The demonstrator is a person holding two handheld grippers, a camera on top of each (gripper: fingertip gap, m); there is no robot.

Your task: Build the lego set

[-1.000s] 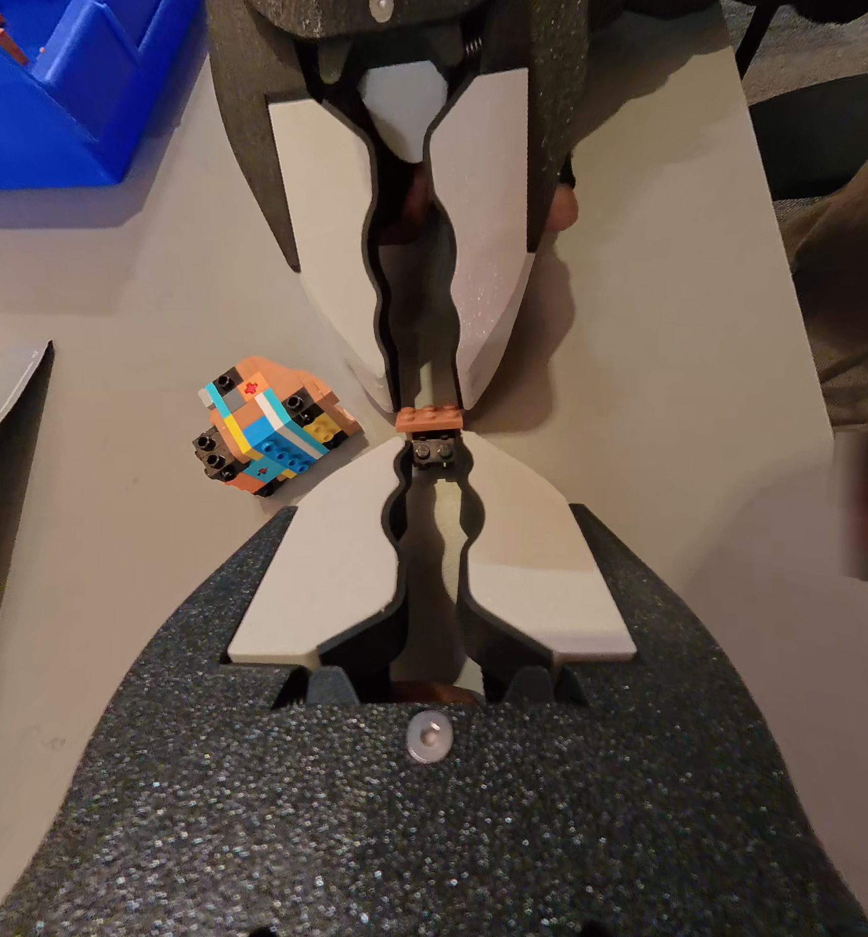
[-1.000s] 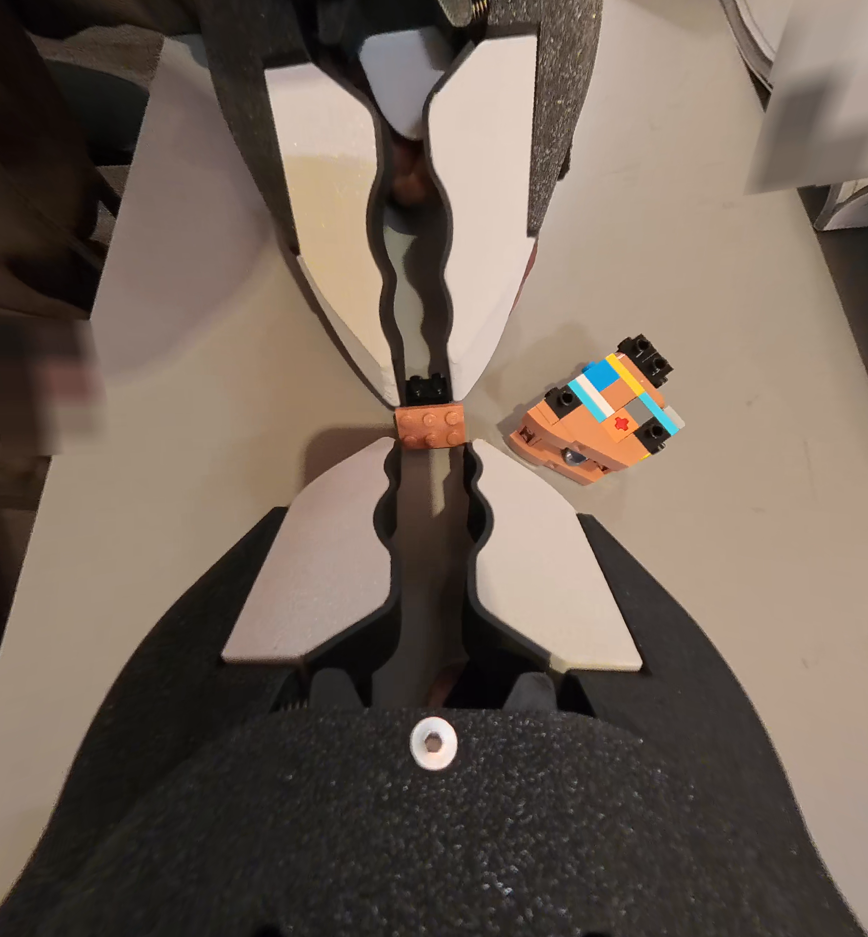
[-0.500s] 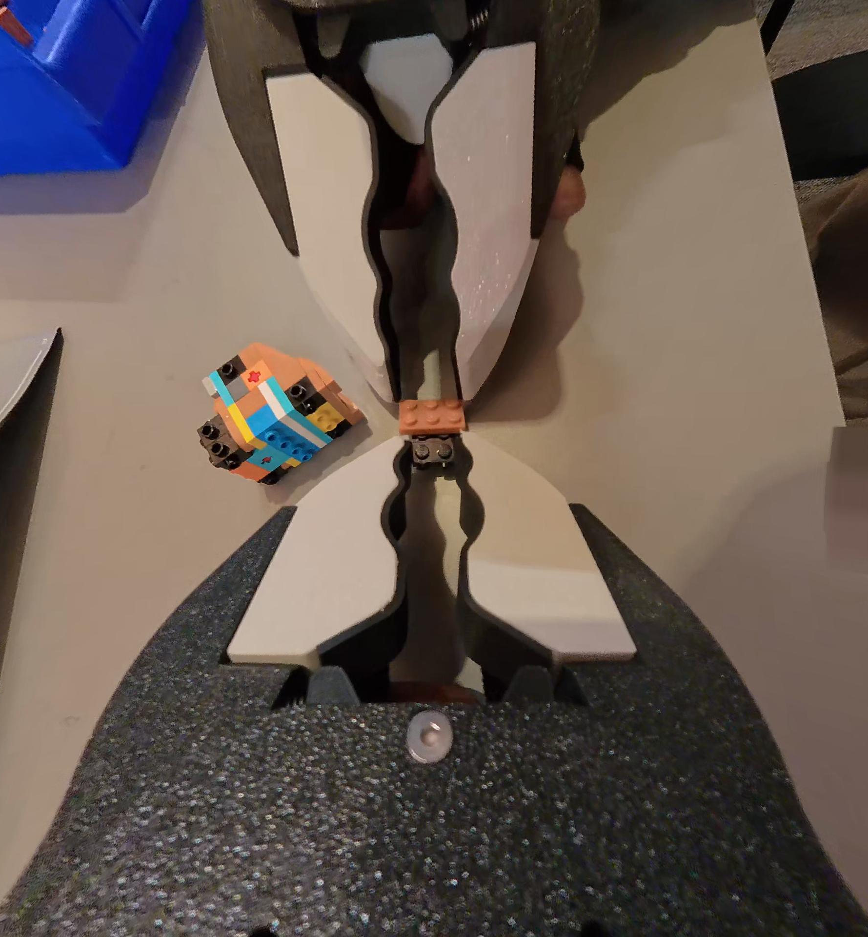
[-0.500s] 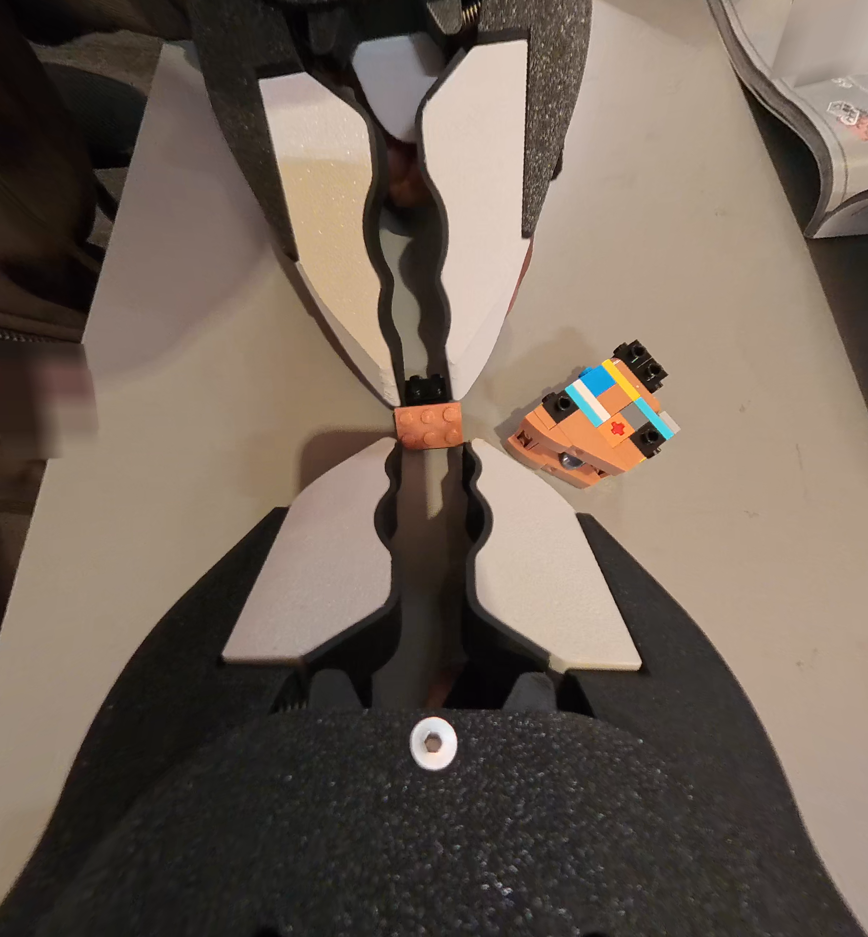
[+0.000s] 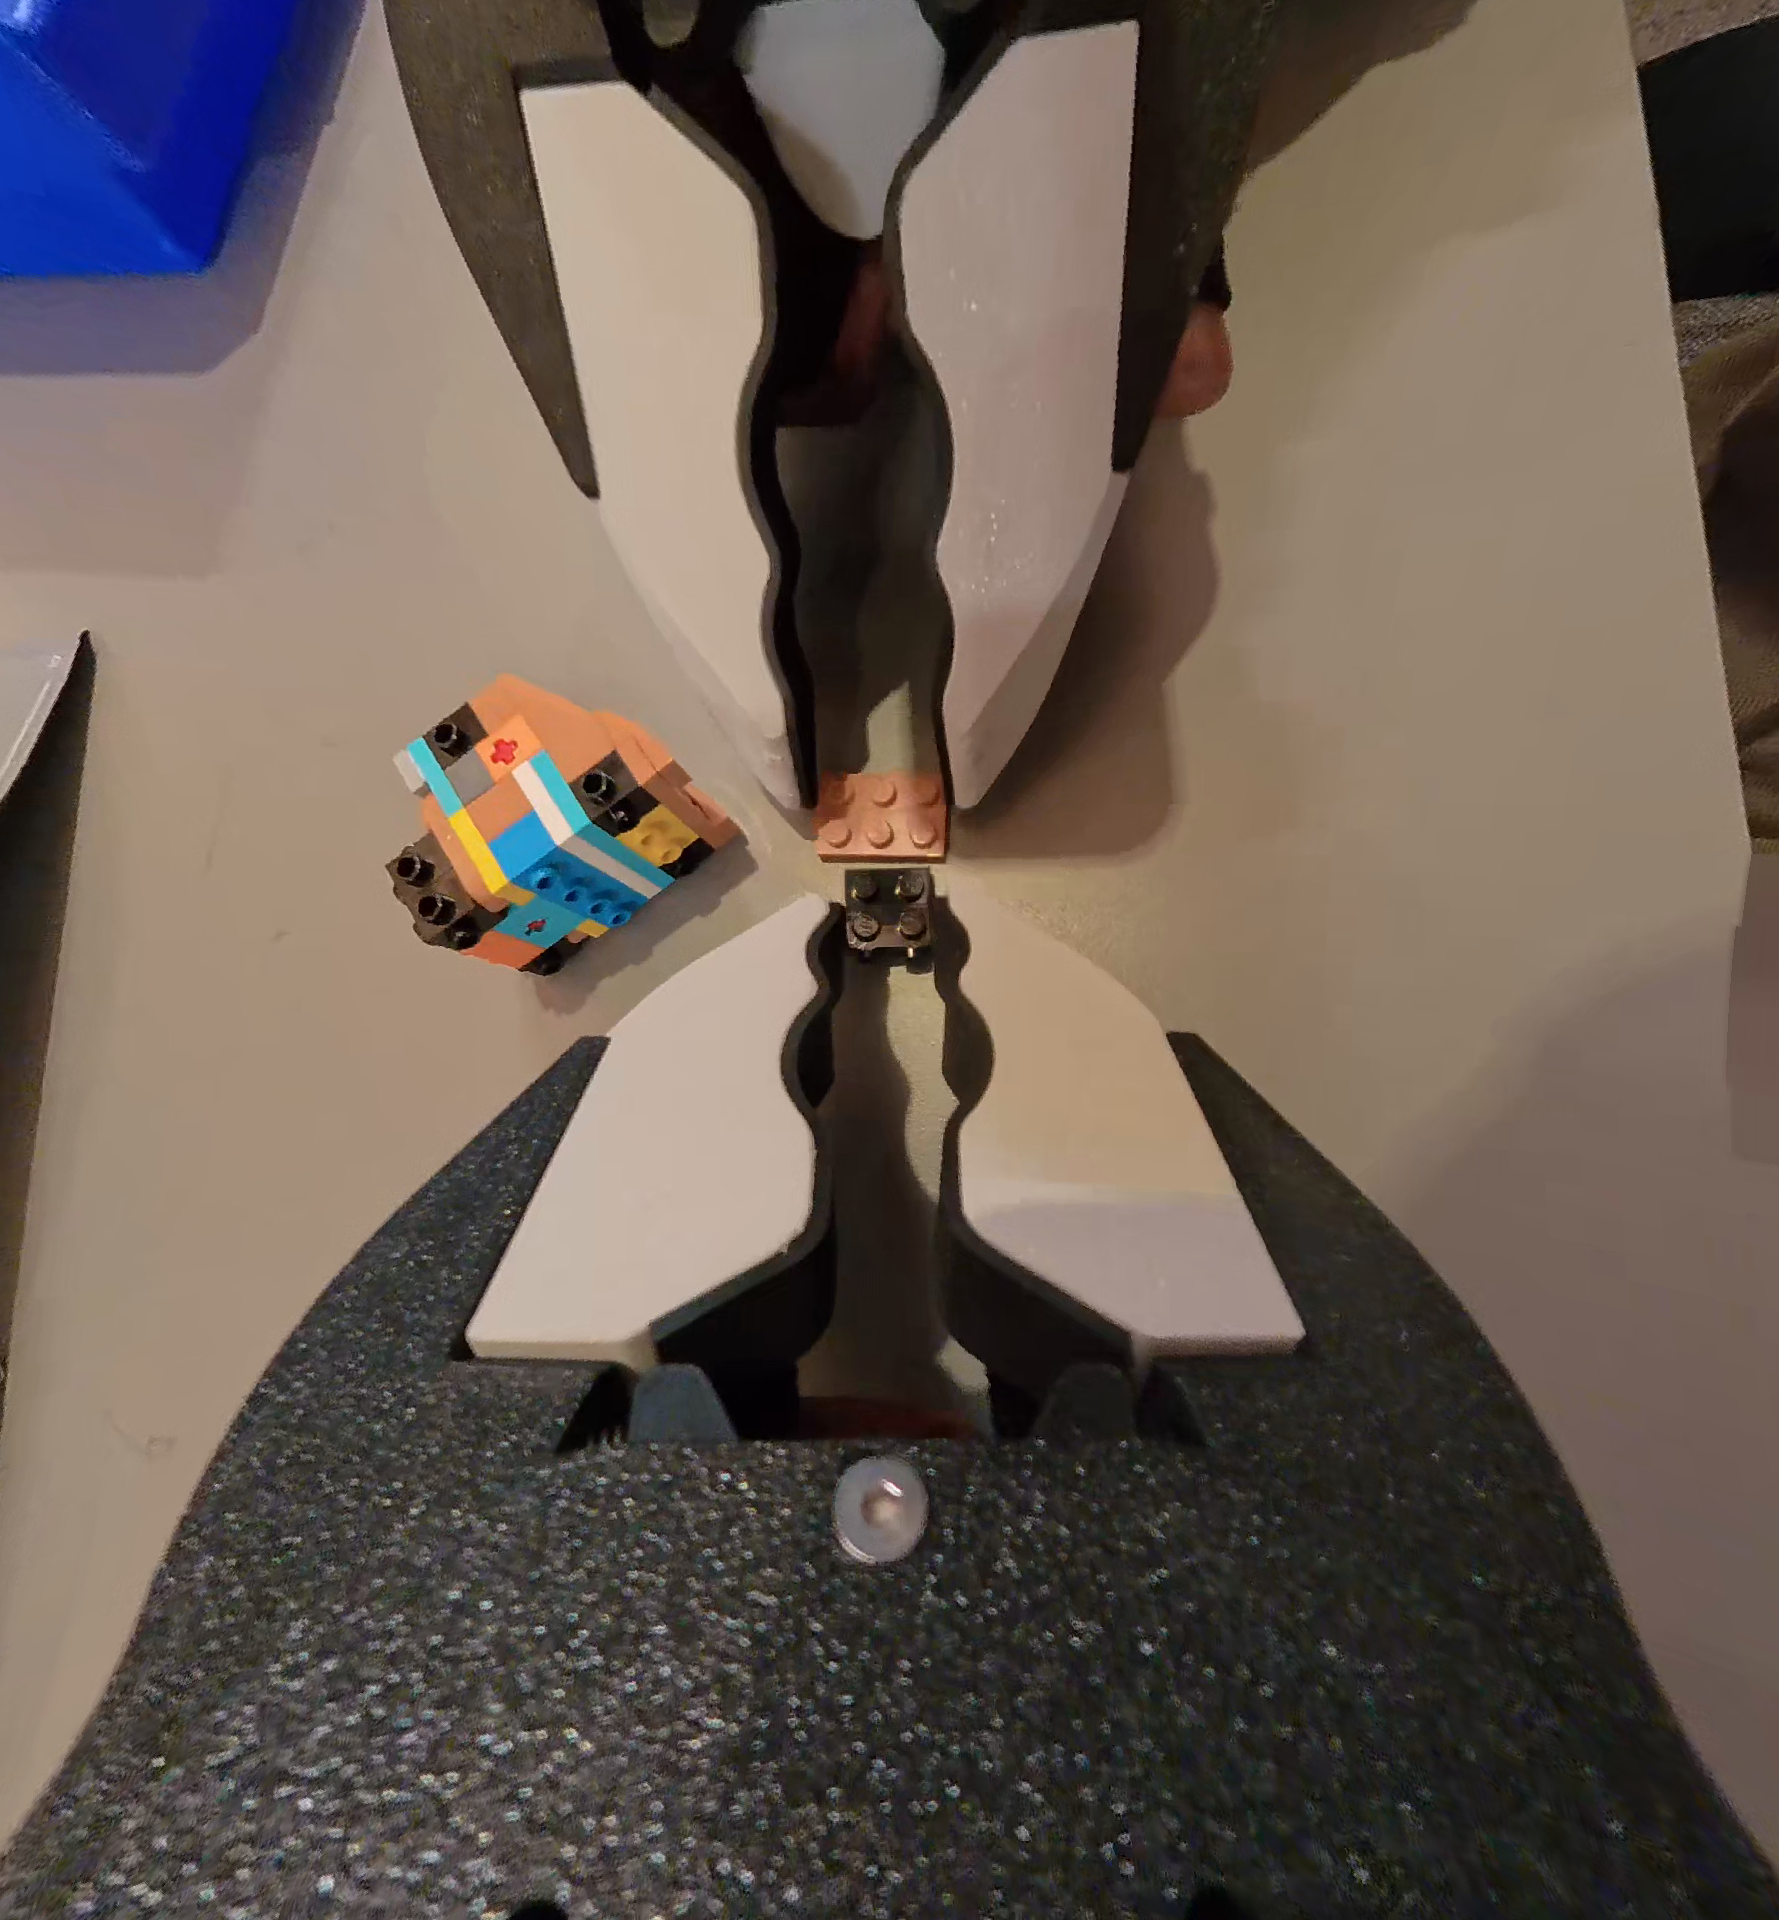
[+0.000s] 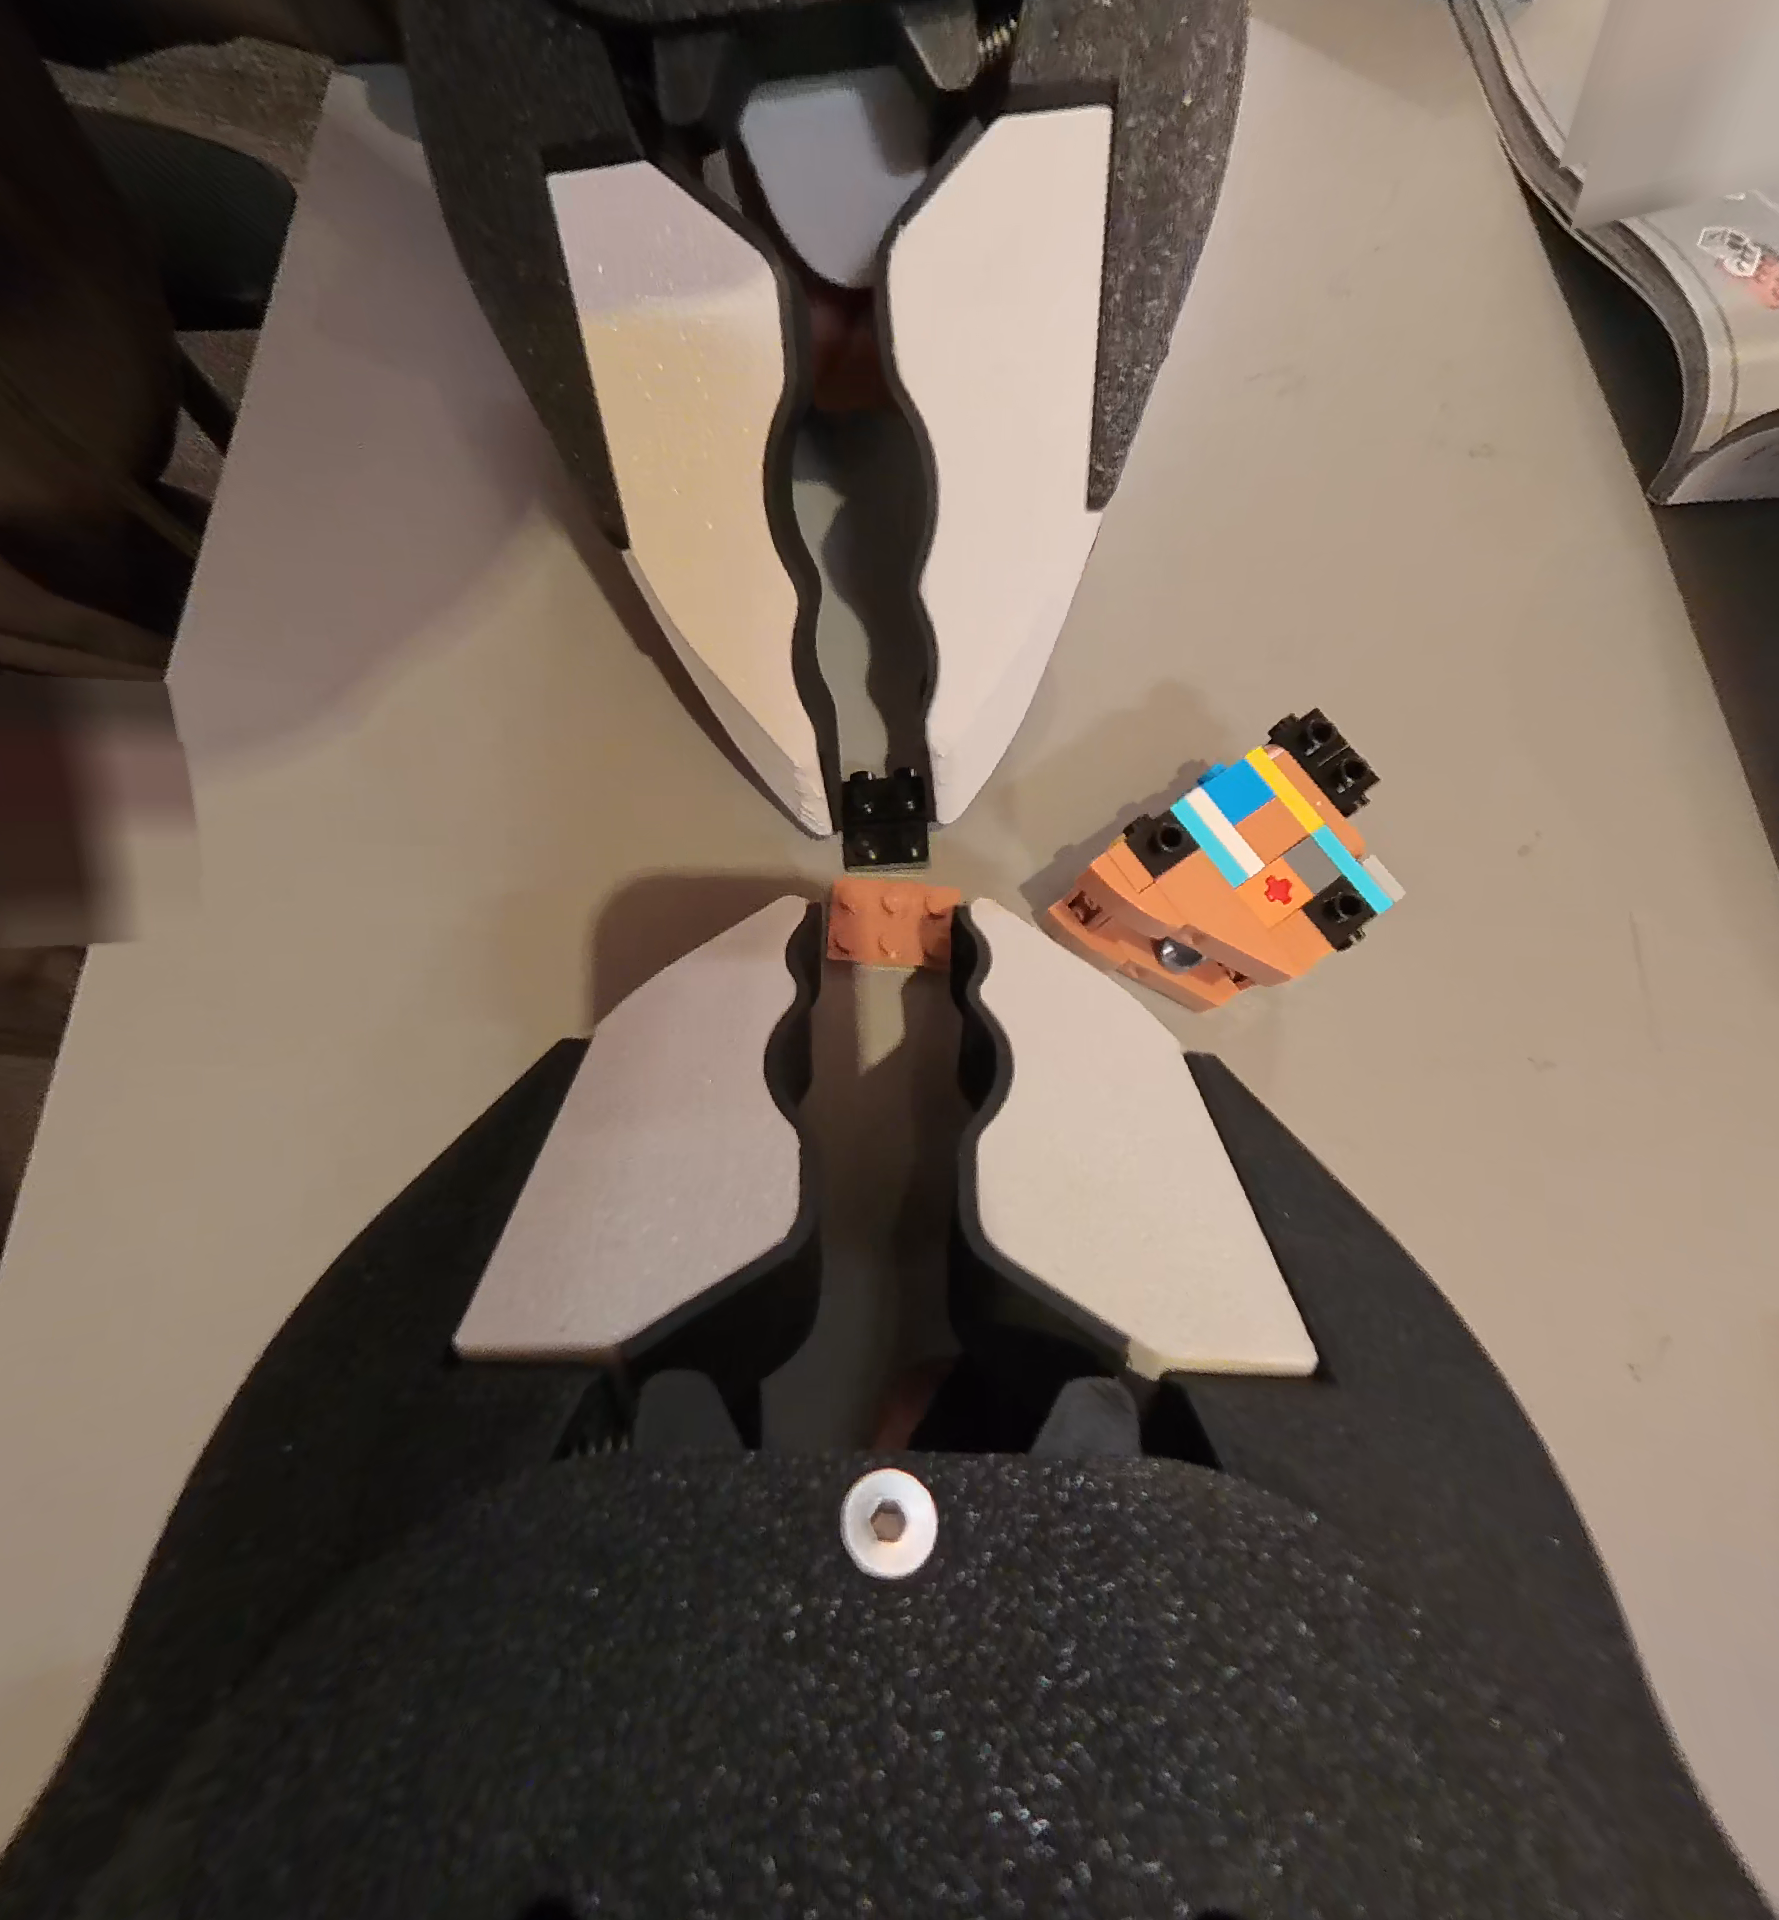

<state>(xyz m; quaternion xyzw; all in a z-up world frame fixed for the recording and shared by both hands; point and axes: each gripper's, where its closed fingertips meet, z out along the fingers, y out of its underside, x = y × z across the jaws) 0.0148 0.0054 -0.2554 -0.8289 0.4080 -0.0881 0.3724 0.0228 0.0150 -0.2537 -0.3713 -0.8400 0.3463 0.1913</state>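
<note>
Lego pieces are spread over a pale table [image 5: 1384,727], and the biggest of them, the part-built model [image 5: 547,826] in orange-brown, blue, yellow and black, lies on its side just left of the two grippers in the left wrist view; in the right wrist view it sits to the right, near an open instruction booklet [image 6: 1716,260] at the table's far corner. A blue bin [image 5: 85,135] shows at the top left of the left wrist view.

Half a second ago the two small held pieces met edge to edge; now a narrow gap of table shows between them. I read this as a failed or unfinished join, so they likely need realigning and pressing again, stud face to underside.

Both grippers face each other tip to tip above the table. The right gripper [image 6: 890,930] is nearly closed, pinching the brown plate [image 6: 890,928] by its two short ends at the very fingertips. The left gripper [image 5: 887,914] is closed tighter on the smaller black plate [image 5: 887,914], likewise at the tips, with its studs facing the camera. Neither piece touches the model, which lies free of all jaws.
</note>
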